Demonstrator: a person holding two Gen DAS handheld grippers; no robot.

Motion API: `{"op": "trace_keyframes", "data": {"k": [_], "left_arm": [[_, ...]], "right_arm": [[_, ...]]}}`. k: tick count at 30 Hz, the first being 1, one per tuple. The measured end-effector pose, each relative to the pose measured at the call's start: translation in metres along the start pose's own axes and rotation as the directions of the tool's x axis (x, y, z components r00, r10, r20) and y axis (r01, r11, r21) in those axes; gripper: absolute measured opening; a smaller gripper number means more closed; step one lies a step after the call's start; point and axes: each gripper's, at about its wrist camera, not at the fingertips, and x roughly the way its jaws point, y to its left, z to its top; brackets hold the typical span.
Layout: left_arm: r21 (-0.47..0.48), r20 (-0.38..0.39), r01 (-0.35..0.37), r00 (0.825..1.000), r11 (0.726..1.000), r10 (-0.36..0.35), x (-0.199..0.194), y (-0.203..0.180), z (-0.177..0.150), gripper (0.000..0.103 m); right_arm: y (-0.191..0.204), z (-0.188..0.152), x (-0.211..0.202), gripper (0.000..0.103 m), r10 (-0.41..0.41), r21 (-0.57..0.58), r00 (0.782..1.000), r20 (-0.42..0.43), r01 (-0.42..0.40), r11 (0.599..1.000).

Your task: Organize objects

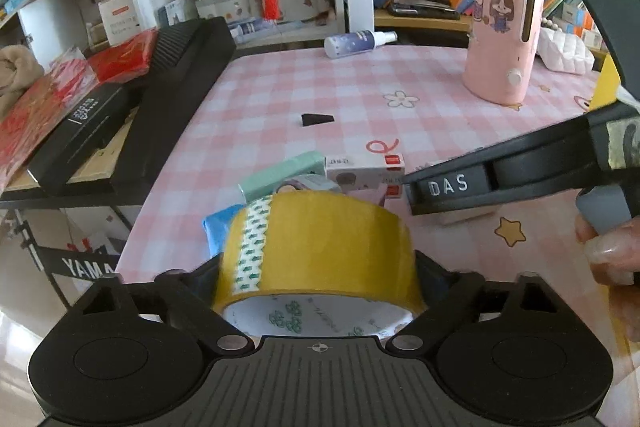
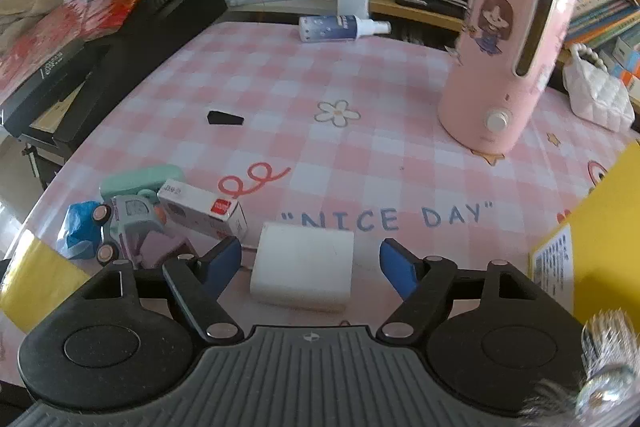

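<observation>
My left gripper [image 1: 318, 267] clenches the yellow tape roll [image 1: 320, 247] at six o'clock in its view. My right gripper [image 2: 310, 259] stands released, with the white block [image 2: 304, 271] lying untouched between its blue fingers [image 2: 400, 269]. Toward ten o'clock of the block cluster a small white box [image 2: 204, 213] and a toy car [image 2: 128, 223]; the pink dispenser [image 2: 504, 59] stands far off at two o'clock.

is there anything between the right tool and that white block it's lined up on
Nothing visible. In the right wrist view the white block lies on the pink checked tablecloth between the open right tool's blue fingers, with bare cloth on both sides. The small white box sits clear to the left.
</observation>
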Motion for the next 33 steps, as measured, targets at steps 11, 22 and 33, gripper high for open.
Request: {"op": "trace_keyframes", "data": {"k": [11,22,33], "left_arm": [[-0.070,0.022,0.062,0.998,0.996,-0.060,-0.033,0.016,0.000,0.092],[-0.127,0.081,0.100,0.993,0.987,-0.090,-0.079,0.034,-0.005,0.092],[-0.143,0.125,0.143,0.984,0.979,-0.125,-0.118,0.045,-0.029,0.092]], "right_arm": [[-0.009,-0.004,-0.018,0.049,0.046,0.042,0.999,0.020,-0.047,0.998],[-0.012,-0.022,-0.082,0.049,0.073,0.034,0.991,0.111,-0.078,0.996],[0.002,-0.057,-0.137,0.049,0.060,0.022,0.985,0.162,-0.064,0.998]]}}
